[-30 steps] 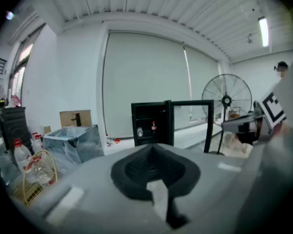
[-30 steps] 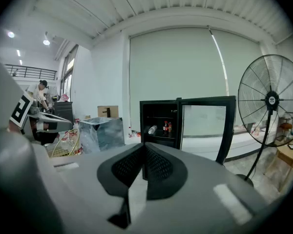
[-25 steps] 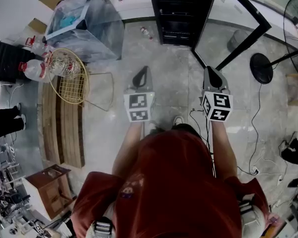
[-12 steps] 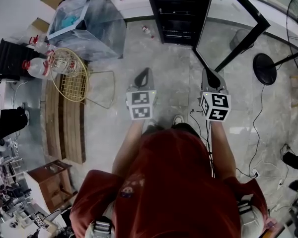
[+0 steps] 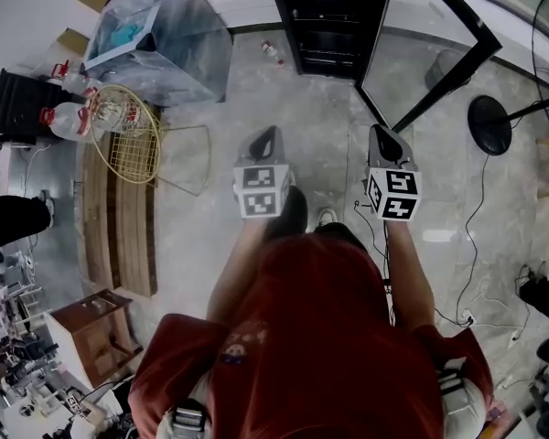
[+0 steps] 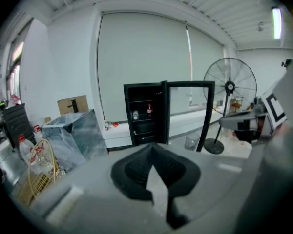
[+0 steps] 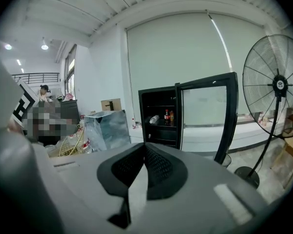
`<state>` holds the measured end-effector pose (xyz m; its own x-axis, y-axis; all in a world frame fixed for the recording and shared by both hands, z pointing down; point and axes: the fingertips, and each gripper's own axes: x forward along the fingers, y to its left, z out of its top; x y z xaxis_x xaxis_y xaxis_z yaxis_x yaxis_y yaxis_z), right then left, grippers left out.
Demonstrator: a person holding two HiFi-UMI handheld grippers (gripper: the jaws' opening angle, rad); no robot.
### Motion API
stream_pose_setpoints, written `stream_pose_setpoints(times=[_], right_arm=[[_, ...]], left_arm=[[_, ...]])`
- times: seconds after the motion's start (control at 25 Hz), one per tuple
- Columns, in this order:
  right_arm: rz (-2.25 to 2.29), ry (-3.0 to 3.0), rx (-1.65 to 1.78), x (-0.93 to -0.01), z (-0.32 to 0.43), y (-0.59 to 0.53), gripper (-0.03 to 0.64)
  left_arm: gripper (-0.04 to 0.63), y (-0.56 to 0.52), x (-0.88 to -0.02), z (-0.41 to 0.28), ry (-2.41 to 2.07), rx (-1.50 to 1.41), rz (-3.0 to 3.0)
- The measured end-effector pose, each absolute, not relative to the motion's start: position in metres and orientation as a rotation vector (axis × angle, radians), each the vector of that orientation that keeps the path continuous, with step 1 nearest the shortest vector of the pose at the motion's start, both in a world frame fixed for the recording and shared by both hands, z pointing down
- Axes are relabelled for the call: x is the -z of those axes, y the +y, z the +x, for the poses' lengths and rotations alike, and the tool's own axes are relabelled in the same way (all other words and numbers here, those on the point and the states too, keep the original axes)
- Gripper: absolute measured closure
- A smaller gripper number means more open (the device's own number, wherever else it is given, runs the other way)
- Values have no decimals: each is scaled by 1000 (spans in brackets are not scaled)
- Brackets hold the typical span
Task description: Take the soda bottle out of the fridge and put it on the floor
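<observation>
The black fridge stands with its glass door swung wide. On a shelf inside stand a dark soda bottle with a red label and a clear bottle. In the right gripper view the soda bottle stands beside a clear bottle lying on its side. My left gripper and right gripper are held side by side over the floor, well short of the fridge. Both point at it. Each is shut with nothing between its jaws.
A small bottle lies on the floor left of the fridge. A plastic-wrapped box, wire basket, water jugs and wooden bench fill the left side. A standing fan and floor cables are on the right.
The person has stepped towards the fridge: a dark shoe now shows below the left gripper. Both grippers stay shut and level, side by side.
</observation>
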<state>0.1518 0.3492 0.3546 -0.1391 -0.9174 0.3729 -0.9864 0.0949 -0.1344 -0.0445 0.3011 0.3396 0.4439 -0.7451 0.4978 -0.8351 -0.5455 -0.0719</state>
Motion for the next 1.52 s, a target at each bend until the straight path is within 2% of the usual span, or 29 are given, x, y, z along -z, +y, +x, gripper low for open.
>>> stream_pose_setpoints(times=[0.52,1.52], right_arm=[[1928,-2090,-490,-359,143,274,615],[2017,-1950,-437,-328,92,24,615]], left_arm=[[595,215,-347,-42,-1308,-656,2557],[595,-54,-328,-93,-1171,-558,2625]])
